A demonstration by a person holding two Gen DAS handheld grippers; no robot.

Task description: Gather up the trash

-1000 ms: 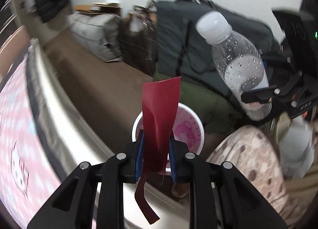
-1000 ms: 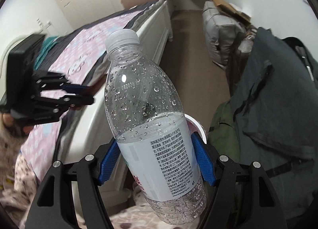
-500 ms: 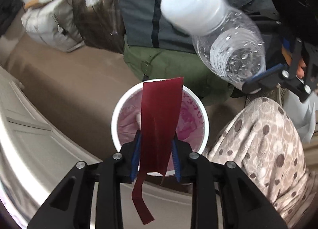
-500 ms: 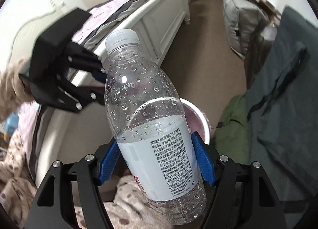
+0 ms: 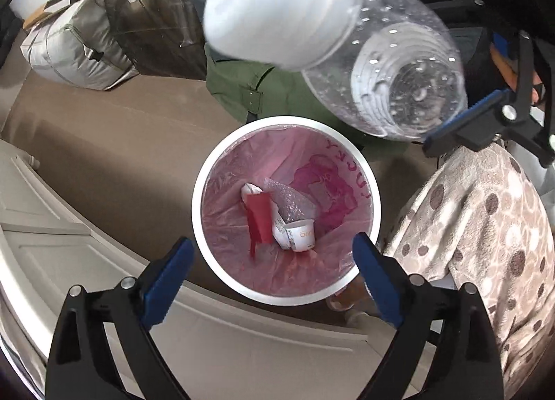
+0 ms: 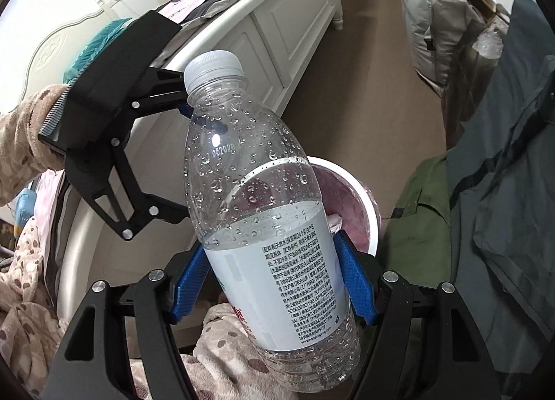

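A white trash bin (image 5: pixel 201 188) with a pink liner stands on the floor right below my left gripper (image 5: pixel 274 251). Its jaws are opening wide with nothing between them. The red wrapper strip (image 5: pixel 258 218) lies inside the bin beside a small white cup (image 5: pixel 301 235) and crumpled plastic. My right gripper (image 6: pixel 274 282) is shut on a clear, partly filled water bottle (image 6: pixel 277 251) with a white cap, held over the bin's (image 6: pixel 364 192) right side. The bottle (image 5: pixel 381 63) shows large in the left wrist view.
A white bed frame (image 6: pixel 277 29) runs along the left. A green bag (image 5: pixel 270 88), dark jacket (image 6: pixel 513 143) and grey storage bag (image 5: pixel 73 46) lie on the brown floor beyond the bin. A person's spotted fleece clothing (image 5: pixel 485 244) is at the right.
My left gripper came down over the bin and opened; the red strip dropped into the bin. The right gripper with the bottle sank closer to the bin.
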